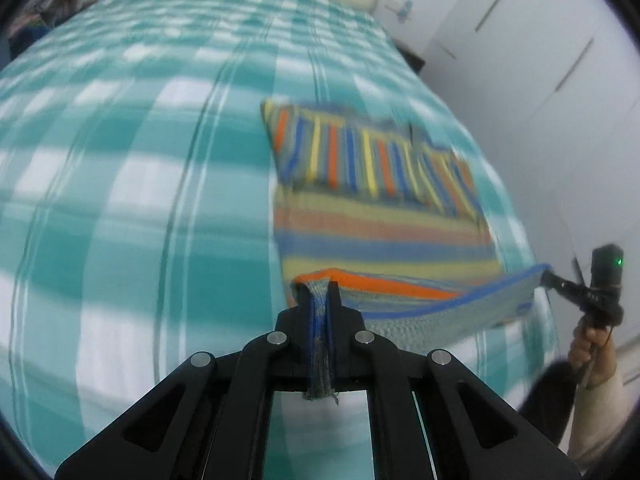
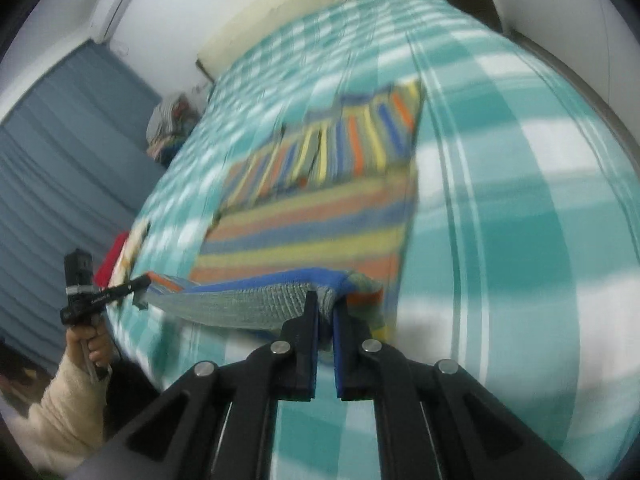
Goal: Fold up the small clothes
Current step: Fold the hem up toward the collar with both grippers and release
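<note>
Striped knitted garment [image 1: 384,216], banded in orange, blue, yellow and green, lay on a bed [image 1: 120,184] covered with a teal and white checked sheet. Its far part was already folded, the stripes there running crosswise to those nearer. The near hem was lifted off the sheet and stretched between two sets of tongs. The left tongs [image 1: 320,284] were clamped tight on one corner of the hem, cloth bunched between the black fingers. The right tongs [image 2: 326,304] were likewise closed on the other corner. A hand [image 1: 592,344] in a cream sleeve [image 2: 60,408] gripped each handle. Both views were blurred. Pale wardrobe doors [image 1: 540,40] stood beside the bed.
</note>
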Motion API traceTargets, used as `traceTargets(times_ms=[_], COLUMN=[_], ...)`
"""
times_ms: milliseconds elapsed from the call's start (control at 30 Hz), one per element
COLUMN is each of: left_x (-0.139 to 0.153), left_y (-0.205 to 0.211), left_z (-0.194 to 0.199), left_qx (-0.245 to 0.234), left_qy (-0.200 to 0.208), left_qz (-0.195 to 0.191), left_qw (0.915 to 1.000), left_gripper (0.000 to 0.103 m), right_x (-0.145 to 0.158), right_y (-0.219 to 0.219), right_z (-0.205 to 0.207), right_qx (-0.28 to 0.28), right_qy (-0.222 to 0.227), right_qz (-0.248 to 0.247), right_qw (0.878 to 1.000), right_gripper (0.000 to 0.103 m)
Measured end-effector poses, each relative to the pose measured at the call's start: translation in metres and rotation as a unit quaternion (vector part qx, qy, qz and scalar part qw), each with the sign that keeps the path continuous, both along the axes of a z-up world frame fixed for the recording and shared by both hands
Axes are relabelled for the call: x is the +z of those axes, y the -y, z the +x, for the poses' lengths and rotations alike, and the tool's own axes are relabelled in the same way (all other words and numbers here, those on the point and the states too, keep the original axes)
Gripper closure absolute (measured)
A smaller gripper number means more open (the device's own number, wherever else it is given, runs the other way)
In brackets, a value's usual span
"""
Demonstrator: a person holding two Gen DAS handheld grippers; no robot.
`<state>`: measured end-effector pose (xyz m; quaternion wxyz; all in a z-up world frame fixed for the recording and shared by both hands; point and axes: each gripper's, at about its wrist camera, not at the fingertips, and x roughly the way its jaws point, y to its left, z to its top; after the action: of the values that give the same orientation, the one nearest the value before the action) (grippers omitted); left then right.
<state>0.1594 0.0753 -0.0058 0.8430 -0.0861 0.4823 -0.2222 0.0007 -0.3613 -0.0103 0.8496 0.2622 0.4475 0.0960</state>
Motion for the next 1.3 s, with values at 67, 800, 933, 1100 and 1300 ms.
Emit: traceTargets(times_ms=[67,800,933,1100,1300], left_x=[0.003,-0.03,-0.039,-0.067,-0.065], left_y=[0.008,0.004,0.002,0.032,0.04], left_z=[0.038,0.228,0.155,0.104,0.083], left_qx=[0.008,0.134,0.046,-0.018,-0.012], left_qy=[0.008,-0.029,-0.042,-0.07,-0.068], left_qz=[-0.001,0.002,0.005,0.035,0.051], left_qw=[0.9999,0.9906,0.998,0.9968,0.9963], left_gripper=[0.1,0.05,0.045,0.043,0.099], right_x=[0.002,-0.031,-0.017,-0.041,-0.075], right_y=[0.01,0.099,0.071,0.029,0.001], right_z=[0.029,0.217,0.168,0.107,0.094], right_qx=[-0.012,-0.12,-0.042,0.024,0.047], right_qy=[0.005,0.035,0.02,-0.043,-0.083], right_qz=[-0.003,-0.032,-0.067,-0.054,-0.078], right_qw=[1.0,0.992,0.997,0.997,0.992], right_gripper=[0.097,0.082,0.071,0.045,0.092])
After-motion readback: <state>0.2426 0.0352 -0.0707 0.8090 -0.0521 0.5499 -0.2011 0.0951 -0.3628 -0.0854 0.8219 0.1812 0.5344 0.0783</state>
